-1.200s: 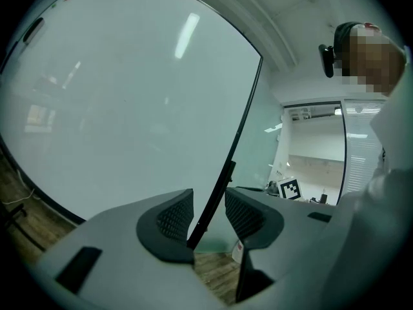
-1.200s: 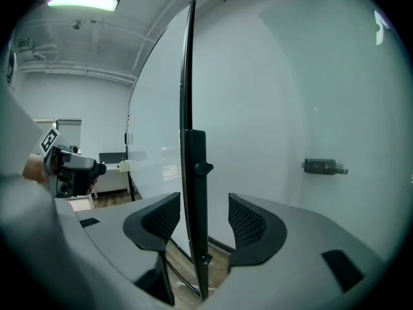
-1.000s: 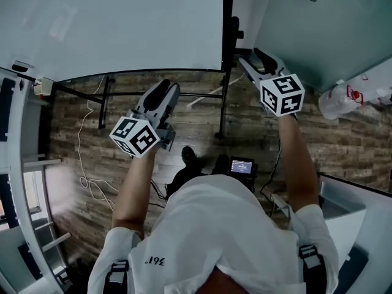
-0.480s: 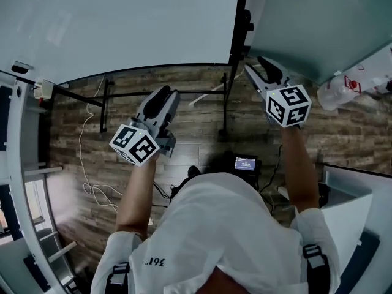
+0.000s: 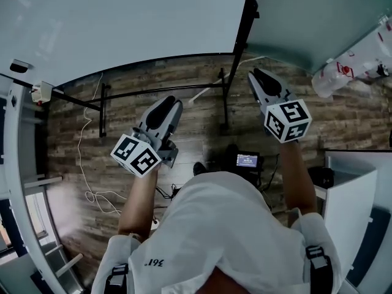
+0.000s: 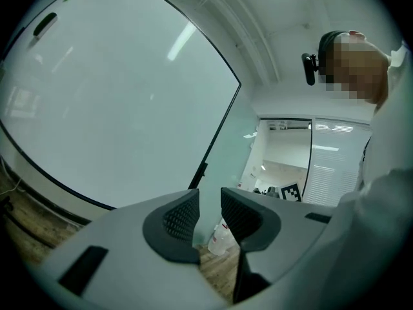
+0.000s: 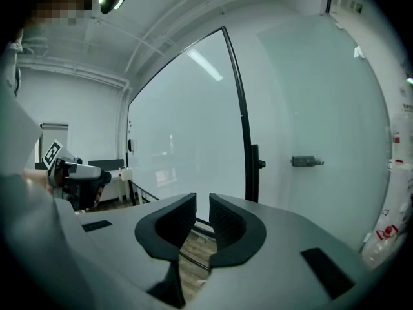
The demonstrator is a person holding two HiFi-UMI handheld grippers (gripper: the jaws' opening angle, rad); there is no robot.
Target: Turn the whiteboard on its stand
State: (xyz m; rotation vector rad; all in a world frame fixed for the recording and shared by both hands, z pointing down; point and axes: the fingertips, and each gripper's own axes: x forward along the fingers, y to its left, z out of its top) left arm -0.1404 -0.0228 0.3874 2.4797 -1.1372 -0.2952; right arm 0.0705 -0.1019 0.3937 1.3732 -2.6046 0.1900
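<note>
The whiteboard point(image 5: 122, 23) fills the top of the head view, with its black side post point(image 5: 245, 23) at its right edge. My left gripper point(image 5: 171, 103) hangs over the floor in front of the board's lower edge, apart from it. Its jaws stand a narrow gap apart and are empty point(image 6: 210, 196). My right gripper point(image 5: 260, 75) is just right of the post and touches nothing. Its jaws have just been closing, nothing lies between them, and a thin gap remains point(image 7: 202, 200). In the right gripper view the whiteboard point(image 7: 187, 128) and post point(image 7: 251, 166) stand ahead.
The stand's black cross bars point(image 5: 159, 92) run over the wooden floor. A white cable point(image 5: 82, 164) lies at the left, and a small device with a lit screen point(image 5: 247, 160) near the person's feet. A plastic bottle point(image 5: 343, 69) sits by the glass wall point(image 5: 306, 23). A white cabinet point(image 5: 349, 207) is at the right.
Both grippers have drawn back from the whiteboard. The right one was at the side post and is now clear of it, with its jaws narrower. The board's right edge has shifted rightward in view.
</note>
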